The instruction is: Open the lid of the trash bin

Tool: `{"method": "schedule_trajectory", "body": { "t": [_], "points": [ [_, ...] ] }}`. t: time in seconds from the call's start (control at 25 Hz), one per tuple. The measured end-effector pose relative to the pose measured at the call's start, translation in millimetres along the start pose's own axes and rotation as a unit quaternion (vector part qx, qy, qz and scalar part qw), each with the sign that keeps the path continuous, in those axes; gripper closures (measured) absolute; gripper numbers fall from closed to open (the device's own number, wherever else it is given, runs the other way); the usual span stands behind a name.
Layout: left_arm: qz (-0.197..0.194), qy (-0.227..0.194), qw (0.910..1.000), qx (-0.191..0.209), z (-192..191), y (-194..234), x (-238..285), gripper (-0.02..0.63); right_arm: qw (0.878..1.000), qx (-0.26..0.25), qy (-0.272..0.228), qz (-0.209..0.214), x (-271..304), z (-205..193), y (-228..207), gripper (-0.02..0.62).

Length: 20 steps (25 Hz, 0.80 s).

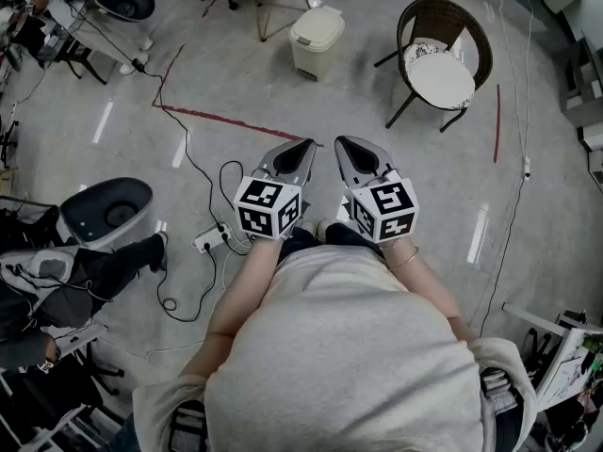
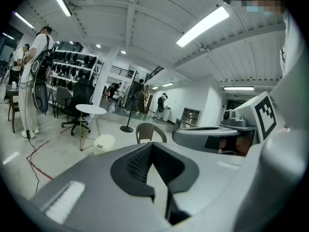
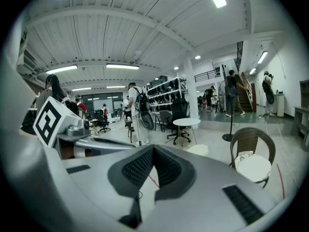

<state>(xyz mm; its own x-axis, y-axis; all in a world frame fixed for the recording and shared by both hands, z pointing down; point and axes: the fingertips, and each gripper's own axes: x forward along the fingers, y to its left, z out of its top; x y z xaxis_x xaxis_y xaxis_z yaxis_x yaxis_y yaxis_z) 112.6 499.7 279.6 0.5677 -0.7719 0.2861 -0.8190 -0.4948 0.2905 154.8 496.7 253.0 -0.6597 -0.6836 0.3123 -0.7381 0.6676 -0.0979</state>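
Note:
The trash bin [image 1: 316, 40] is a small cream one with its lid down, standing on the floor well ahead of me. It also shows as a pale bin [image 2: 105, 142] in the left gripper view and as a low pale shape [image 3: 198, 150] in the right gripper view. My left gripper [image 1: 303, 147] and right gripper [image 1: 345, 145] are held side by side close to my body, pointing forward, far short of the bin. Both sets of jaws meet at the tips, left gripper [image 2: 152, 145] and right gripper [image 3: 153, 149], with nothing between them.
A wicker chair [image 1: 443, 59] with a white cushion stands right of the bin. A round table's legs [image 1: 273, 8] are just left of it. A red tape line [image 1: 236, 119], a power strip [image 1: 212, 238] with cables and a grey machine [image 1: 108, 213] lie to my left.

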Motion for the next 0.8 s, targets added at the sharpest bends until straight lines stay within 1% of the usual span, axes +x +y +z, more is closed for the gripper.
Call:
{"method": "schedule_trajectory", "body": {
  "t": [0.2, 0.48, 0.68, 0.8],
  "points": [
    [-0.002, -0.005, 1.0000, -0.001, -1, 5, 0, 0.601, 1.000, -0.013, -0.004, -0.005, 4, 1, 2, 0.589],
    [0.003, 0.003, 1.0000, 0.004, -1, 1, -1, 0.601, 1.000, -0.010, -0.003, -0.005, 0, 2, 6, 0.589],
    [0.000, 0.003, 1.0000, 0.004, 1, -7, -4, 0.601, 1.000, -0.008, -0.005, 0.002, -6, 5, 10, 0.589],
    [0.001, -0.009, 1.0000, 0.004, 6, -13, -4, 0.601, 0.999, 0.012, -0.020, 0.023, -10, 8, 11, 0.589]
  ]
}}
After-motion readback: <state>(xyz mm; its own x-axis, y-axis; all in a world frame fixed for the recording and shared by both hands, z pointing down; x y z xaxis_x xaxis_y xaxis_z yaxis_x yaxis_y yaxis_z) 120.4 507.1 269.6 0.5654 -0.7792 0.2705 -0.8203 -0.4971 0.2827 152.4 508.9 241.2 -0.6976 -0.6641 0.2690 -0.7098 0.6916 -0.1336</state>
